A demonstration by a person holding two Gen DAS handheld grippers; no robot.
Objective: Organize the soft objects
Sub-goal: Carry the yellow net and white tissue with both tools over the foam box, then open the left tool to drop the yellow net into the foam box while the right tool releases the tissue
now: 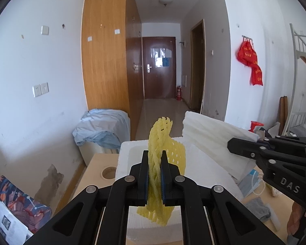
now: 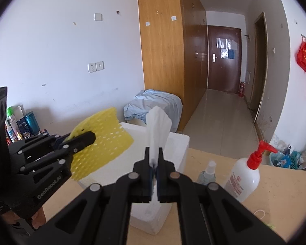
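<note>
Both grippers sit side by side over the white foam box [image 2: 173,143] — left gripper [image 1: 155,157] and right gripper [image 2: 154,155] each clamped tight, tipped slightly downward.

the right gripper [image 1: 232,145] body reads "das"; the left gripper [image 2: 91,136] body reads "genrobot.ai".

Pump bottle [image 2: 244,178] w/ red top beside spray bottle [image 2: 208,172] (small, clear) on wood table [image 2: 279,185].

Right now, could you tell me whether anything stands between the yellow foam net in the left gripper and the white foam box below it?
Nothing visible does. The left gripper holds the yellow foam net directly over the open white foam box; the right gripper, holding white foam sheet, hangs beside it, not underneath.
</note>
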